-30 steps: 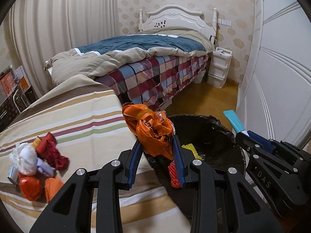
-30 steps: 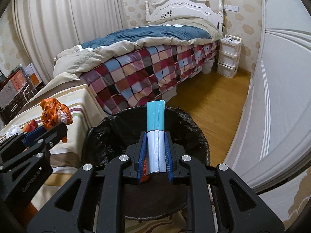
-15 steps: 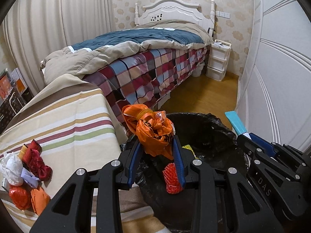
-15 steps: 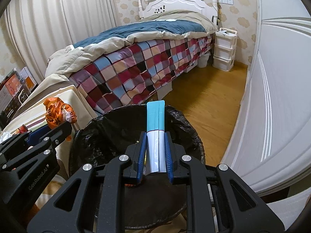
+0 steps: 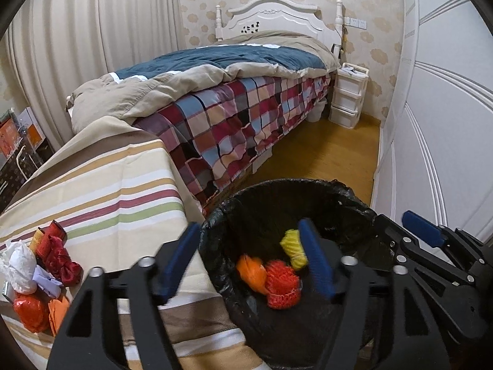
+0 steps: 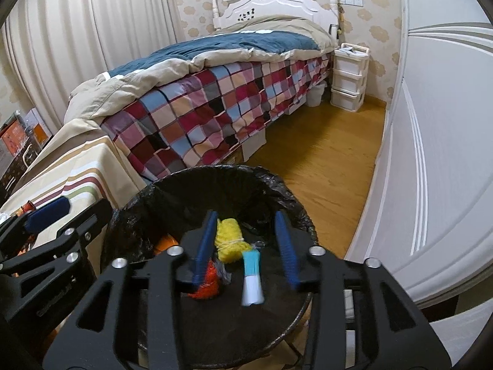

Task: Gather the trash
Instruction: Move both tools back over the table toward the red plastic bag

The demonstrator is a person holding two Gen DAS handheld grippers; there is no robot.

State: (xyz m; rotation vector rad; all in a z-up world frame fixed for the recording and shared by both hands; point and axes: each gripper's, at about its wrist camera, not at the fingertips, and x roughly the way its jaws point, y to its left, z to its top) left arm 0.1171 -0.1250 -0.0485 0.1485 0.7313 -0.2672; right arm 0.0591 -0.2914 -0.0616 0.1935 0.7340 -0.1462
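- Black-lined bin (image 5: 354, 197) sits under both grippers; dropped orange bag (image 5: 251, 273) and blue-white packet (image 6: 252, 280) lie inside.
- Left gripper (image 5: 249, 259) and right gripper (image 6: 246, 243) have just been opening, jaws apart, nothing held.
- Lift clear before fetching the pile (image 5: 37, 277) on the striped cloth (image 5: 117, 185).

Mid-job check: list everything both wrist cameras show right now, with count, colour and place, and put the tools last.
Bin: one, black liner, on the floor beside the striped table.
Trash in bin: orange bag, red-orange net, yellow net, teal-and-white packet, blurred.
Trash on table: a pile at the left edge, white wad, dark red wrapper, orange pieces; exact count unclear.
Table: one, striped cloth, foot of the bed.
Bed: one, plaid cover, blue and beige quilt, white headboard.
Drawer unit: one, white, by the headboard.
Boxes: orange and dark, far left.
Left tool: jaws just opened, nothing between.
Right tool: jaws just opened, packet loose below.
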